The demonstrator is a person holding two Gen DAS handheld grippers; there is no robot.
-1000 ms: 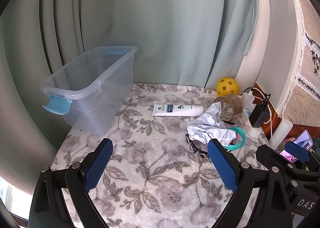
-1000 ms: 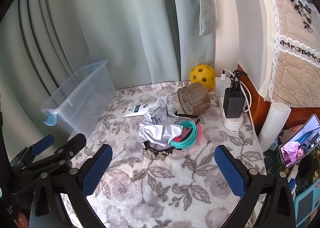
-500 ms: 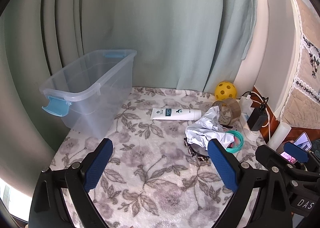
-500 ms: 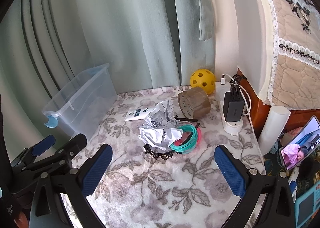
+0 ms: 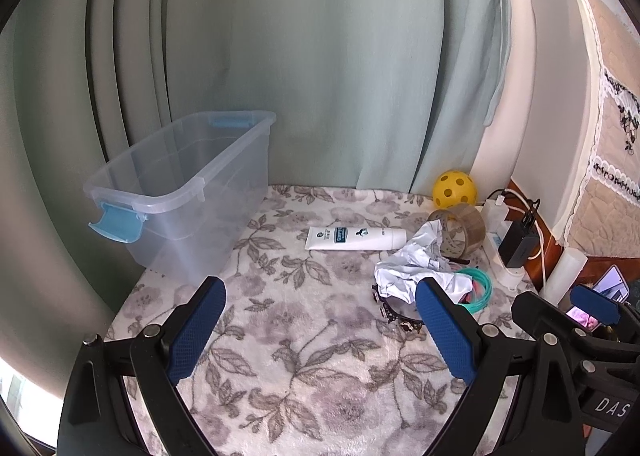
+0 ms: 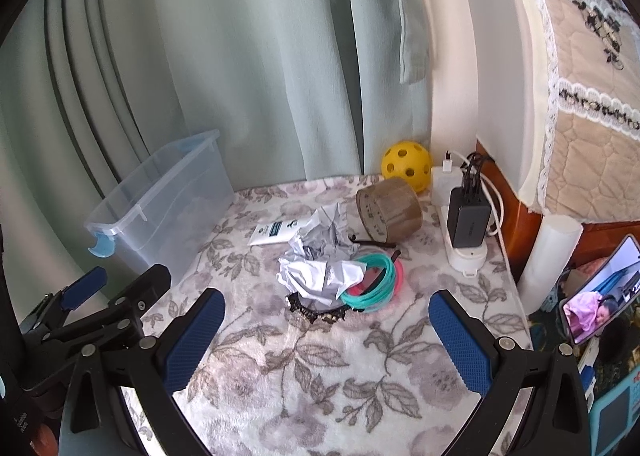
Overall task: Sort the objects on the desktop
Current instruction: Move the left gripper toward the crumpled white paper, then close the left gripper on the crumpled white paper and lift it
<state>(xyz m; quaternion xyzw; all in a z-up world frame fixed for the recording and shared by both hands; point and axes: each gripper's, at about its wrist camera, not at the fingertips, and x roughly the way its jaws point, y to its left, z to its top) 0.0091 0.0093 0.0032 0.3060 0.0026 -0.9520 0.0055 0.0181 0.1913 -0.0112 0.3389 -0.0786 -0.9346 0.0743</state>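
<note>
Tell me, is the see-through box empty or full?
Empty. Through the clear storage bin walls and open top you see only its bare bottom; the tube and crumpled paper lie outside on the tabletop.

The left gripper (image 5: 318,328) is a black frame with two angled arms, each ending in a blue pad with a fine knurled texture. Silver screw heads sit at the joints along both arms. White letters reading "DAS" mark the black body at the lower right of the left wrist view. The right gripper (image 6: 326,340) has the same build: black arms, blue textured pads, and round silver screws at the pivots.
</note>
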